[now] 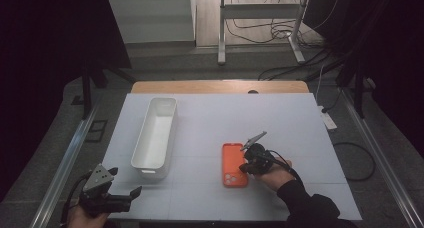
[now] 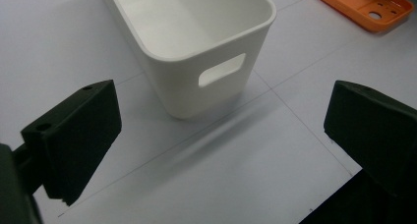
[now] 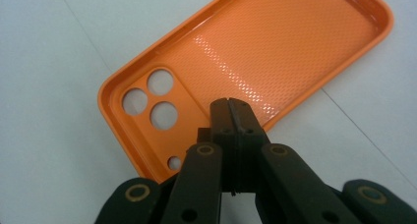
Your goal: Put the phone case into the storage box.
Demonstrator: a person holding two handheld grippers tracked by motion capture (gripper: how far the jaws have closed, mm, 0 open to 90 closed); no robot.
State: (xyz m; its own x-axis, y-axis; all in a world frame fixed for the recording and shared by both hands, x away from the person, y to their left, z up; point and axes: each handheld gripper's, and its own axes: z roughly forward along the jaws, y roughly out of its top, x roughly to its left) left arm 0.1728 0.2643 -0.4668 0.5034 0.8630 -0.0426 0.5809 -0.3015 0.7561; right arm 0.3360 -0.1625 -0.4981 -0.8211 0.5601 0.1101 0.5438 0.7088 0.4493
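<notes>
An orange phone case (image 1: 233,160) lies inside-up on the white table top, right of centre, its camera holes toward the near end. My right gripper (image 1: 245,166) rests at its right edge. In the right gripper view the right gripper (image 3: 229,105) has its jaws pressed together, their tips over the case (image 3: 275,52) near its long rim; I see nothing between them. My left gripper (image 1: 126,196) is low at the table's front left. In the left gripper view the left gripper (image 2: 221,135) is wide open and empty, facing the white bin (image 2: 196,42).
The white bin (image 1: 155,132), long and empty, stands left of centre with a handle slot in its near end. The orange case (image 2: 366,3) shows at the left gripper view's top right. The white table top (image 1: 280,123) is bare beyond the case. A desk frame and cables lie on the floor behind.
</notes>
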